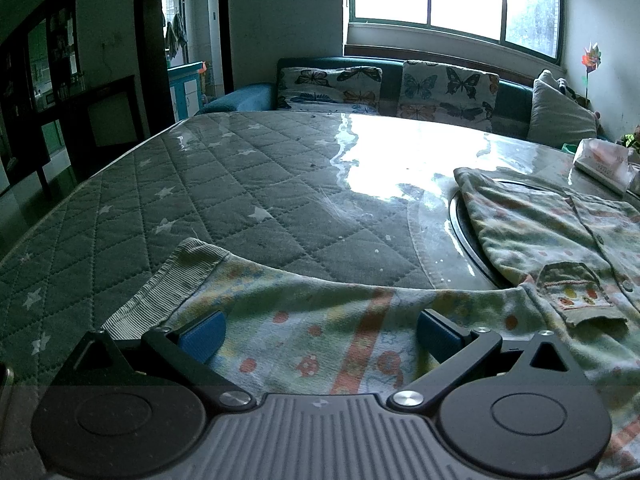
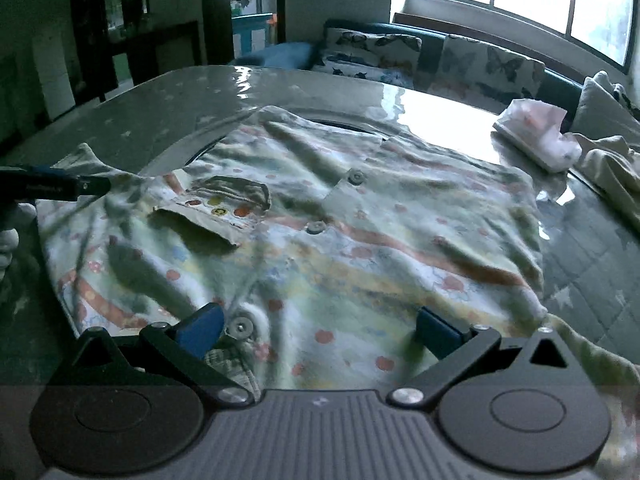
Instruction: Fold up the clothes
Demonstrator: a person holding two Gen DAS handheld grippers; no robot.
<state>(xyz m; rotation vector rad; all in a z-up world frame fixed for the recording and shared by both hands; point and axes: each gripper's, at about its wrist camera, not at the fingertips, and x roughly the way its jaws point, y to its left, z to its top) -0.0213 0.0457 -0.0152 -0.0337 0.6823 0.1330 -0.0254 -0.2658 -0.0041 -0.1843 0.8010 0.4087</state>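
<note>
While the left gripper (image 1: 318, 334) gapes over the shirt (image 1: 340, 332) — right gripper (image 2: 318, 330) likewise.

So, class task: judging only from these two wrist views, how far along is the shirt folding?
Done: the patterned shirt lies spread on the quilted table, buttons up. In hand: the left claw sits open over a ribbed-cuffed sleeve; the right claw sits open over the hem. Left: no fold shows yet, so every fold.

Place was home living room. Sofa (image 1: 512, 98) stood under big window (image 1: 456, 0), with butterfly cushions (image 1: 448, 92) on it. Quilted star-pattern table (image 1: 200, 184) had clear plastic cover. Dark wooden cabinet (image 1: 52, 80) stood by wall; doorway (image 1: 188, 40) led to another room with hanging clothes.
</note>
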